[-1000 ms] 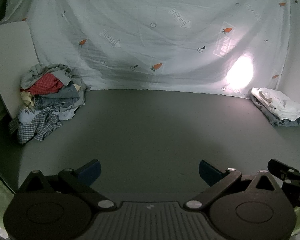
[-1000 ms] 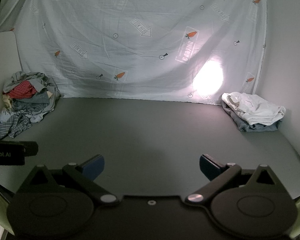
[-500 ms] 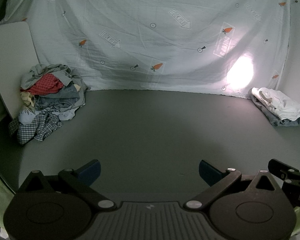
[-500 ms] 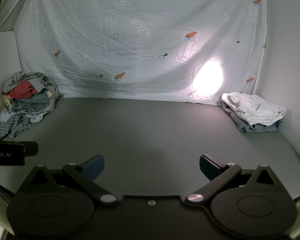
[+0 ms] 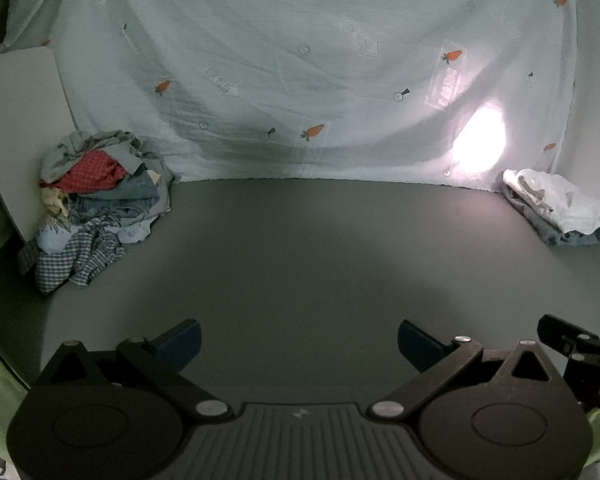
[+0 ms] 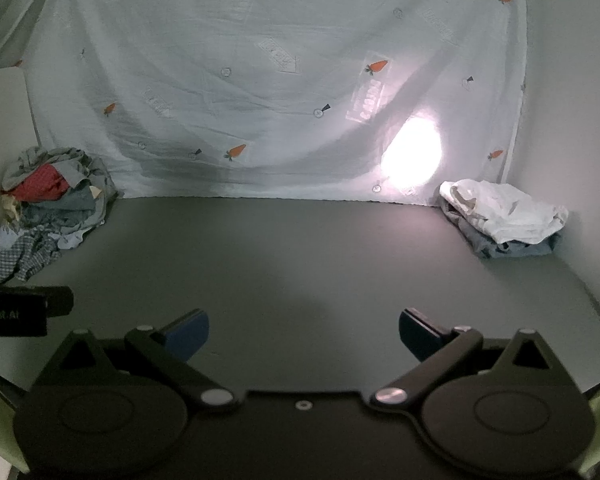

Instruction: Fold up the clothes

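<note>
A heap of unfolded clothes (image 5: 96, 204) lies at the far left of the grey table, with a red piece on top and a checked shirt (image 5: 76, 258) at its front; it also shows in the right wrist view (image 6: 48, 212). A small stack of folded clothes (image 5: 556, 208) with a white garment on top sits at the far right, also in the right wrist view (image 6: 504, 218). My left gripper (image 5: 298, 346) is open and empty over the table's near edge. My right gripper (image 6: 304, 334) is open and empty beside it.
A white sheet with carrot prints (image 5: 300, 80) hangs behind the table, with a bright light spot (image 5: 478, 146). A pale board (image 5: 16, 120) leans at the left behind the heap. The grey table (image 5: 320, 248) spreads between the two clothes piles.
Both views have shifted slightly: the cameras tilted a little, the sheet's prints sit lower. Both grippers stay open and empty; the clothes have not moved.
</note>
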